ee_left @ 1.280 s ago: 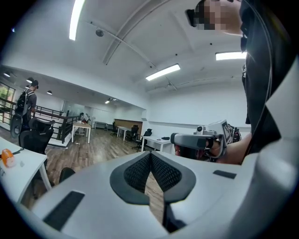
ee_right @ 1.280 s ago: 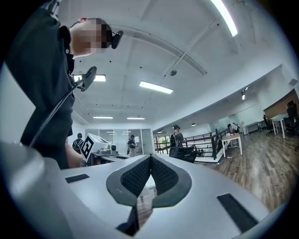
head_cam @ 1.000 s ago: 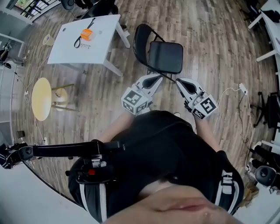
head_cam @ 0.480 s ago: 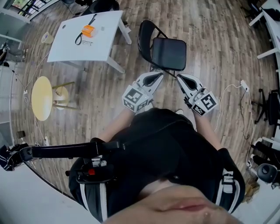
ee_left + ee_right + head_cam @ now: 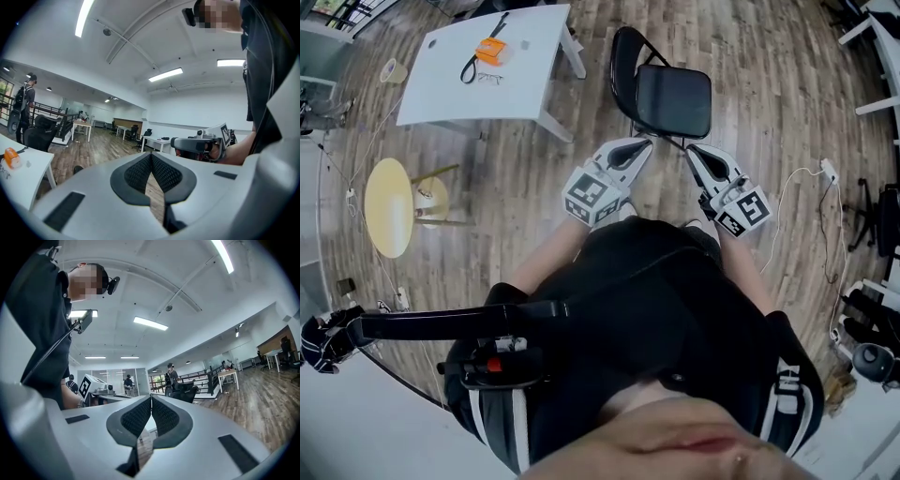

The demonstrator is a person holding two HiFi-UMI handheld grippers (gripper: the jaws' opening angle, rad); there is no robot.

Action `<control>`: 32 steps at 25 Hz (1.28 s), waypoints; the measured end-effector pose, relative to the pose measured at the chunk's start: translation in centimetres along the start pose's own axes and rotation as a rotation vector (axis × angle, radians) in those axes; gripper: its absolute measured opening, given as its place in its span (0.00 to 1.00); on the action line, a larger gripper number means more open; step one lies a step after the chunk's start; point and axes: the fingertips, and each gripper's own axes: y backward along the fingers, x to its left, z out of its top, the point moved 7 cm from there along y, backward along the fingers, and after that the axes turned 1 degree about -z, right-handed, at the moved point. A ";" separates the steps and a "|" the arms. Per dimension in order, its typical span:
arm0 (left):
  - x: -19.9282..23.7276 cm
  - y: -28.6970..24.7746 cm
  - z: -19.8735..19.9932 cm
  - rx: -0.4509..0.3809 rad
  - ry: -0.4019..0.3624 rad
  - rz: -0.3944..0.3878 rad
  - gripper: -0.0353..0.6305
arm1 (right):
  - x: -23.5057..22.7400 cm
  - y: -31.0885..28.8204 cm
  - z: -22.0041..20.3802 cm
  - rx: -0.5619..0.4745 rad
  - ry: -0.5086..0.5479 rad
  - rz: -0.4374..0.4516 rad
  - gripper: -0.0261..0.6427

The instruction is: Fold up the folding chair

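Note:
The black folding chair [image 5: 673, 101] stands unfolded on the wooden floor in the head view, its seat flat and its looped backrest [image 5: 622, 58] on the far left side. My left gripper [image 5: 643, 143] points at the seat's near left corner, shut and empty, a short way off it. My right gripper [image 5: 693, 150] points at the near right corner, also shut and empty. In the left gripper view the pads [image 5: 140, 172] meet with nothing between them, and the right gripper [image 5: 197, 144] shows beyond. In the right gripper view the pads [image 5: 161, 417] are likewise pressed together. The chair is hidden in both gripper views.
A white table [image 5: 450, 80] with an orange object [image 5: 490, 52] stands left of the chair. A yellow round stool [image 5: 387, 206] is further left. A white cable [image 5: 797, 202] lies on the floor at the right. Desks and office chairs line the room's edges.
Both grippers have moved forward toward the chair together, and their tips now lie nearer the seat's front edge. Both stay shut.

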 end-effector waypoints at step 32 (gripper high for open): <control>11.7 -22.9 1.4 0.113 0.064 0.189 0.06 | -29.0 -5.0 -1.1 0.061 -0.061 0.140 0.05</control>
